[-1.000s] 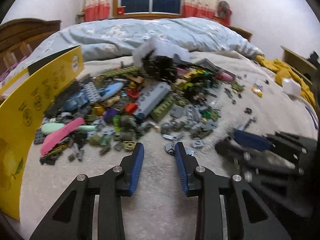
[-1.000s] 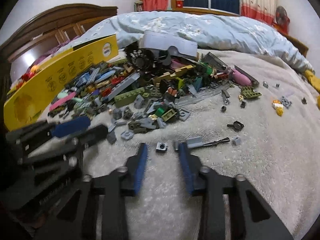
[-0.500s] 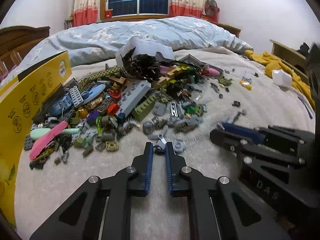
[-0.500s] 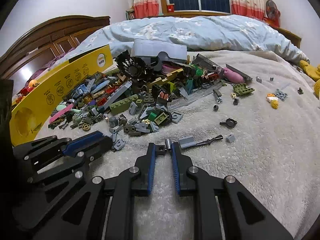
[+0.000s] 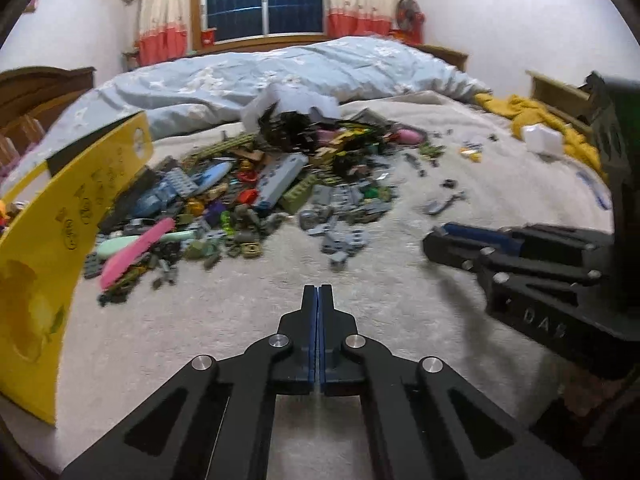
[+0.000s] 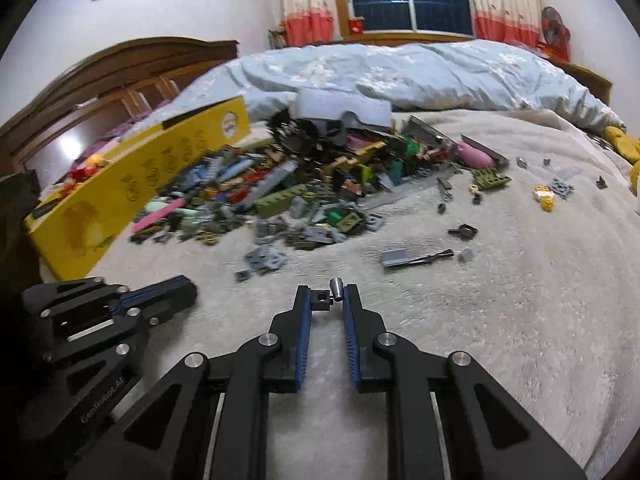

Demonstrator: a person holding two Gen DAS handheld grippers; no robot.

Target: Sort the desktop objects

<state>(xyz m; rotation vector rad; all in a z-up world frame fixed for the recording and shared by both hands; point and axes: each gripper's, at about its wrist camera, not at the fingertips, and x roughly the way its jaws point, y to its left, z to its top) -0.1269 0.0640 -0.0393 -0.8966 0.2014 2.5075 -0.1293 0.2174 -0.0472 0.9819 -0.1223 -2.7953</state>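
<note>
Bricks first: a small dark block [image 6: 322,299] with a round hole and a little silver cone piece [image 6: 336,289] sit side by side at lower centre of the right wrist view, pinched between the tips of the right hand-held gripper [image 6: 325,300]. That gripper is clenched on the pair, blue pads touching them on either side, and they look lifted just clear of the pale blanket [image 6: 520,320]. Over in the left wrist view, the left hand-held gripper [image 5: 318,292] has its pads pressed flat together at lower centre; nothing shows between them. Behind both, the big jumble of bricks [image 6: 288,184] fills mid-frame, and a yellow box [image 6: 132,196] stands along its left edge. A grey plate with a thin black rod [image 6: 416,257] lies right of centre. My read: this is the carry step, pick made. Next comes a steady move to wherever these pieces belong, without the cone slipping, then a release.
</note>
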